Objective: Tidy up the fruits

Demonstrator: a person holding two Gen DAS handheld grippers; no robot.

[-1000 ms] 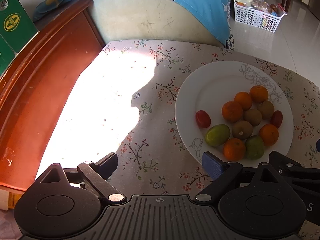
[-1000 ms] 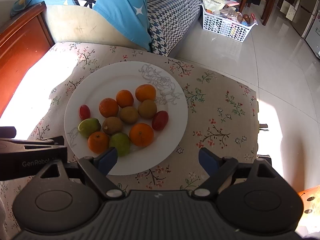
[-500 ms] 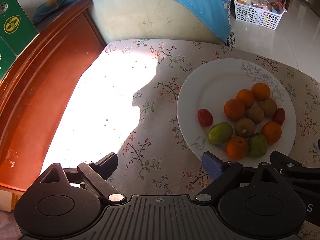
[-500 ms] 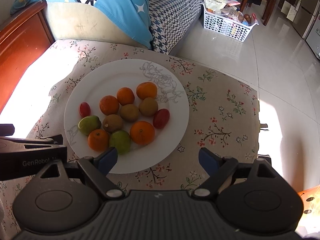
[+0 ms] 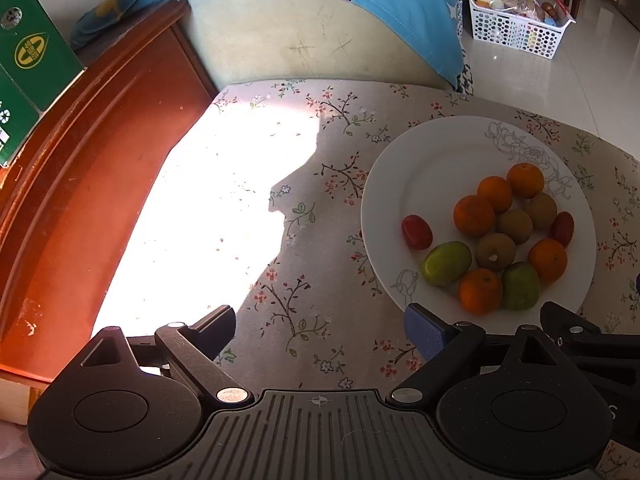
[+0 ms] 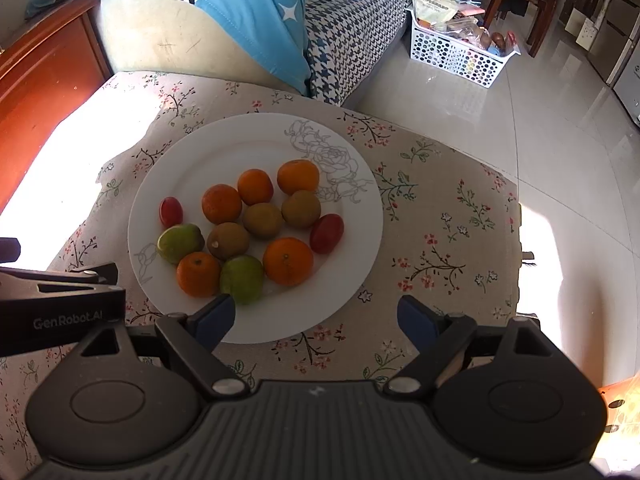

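At my eleven o'clock a green box sits on a red-brown wooden cabinet. At twelve lies a blue cushion, beside it a houndstooth sofa seat. At one o'clock a white perforated basket stands on the tiled floor.

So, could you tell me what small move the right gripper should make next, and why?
Probably ease the right gripper forward and down toward the near green fruit. Its jaws stand open and empty over the near rim of the plate, and that fruit lies closest to it, at the pile's edge.
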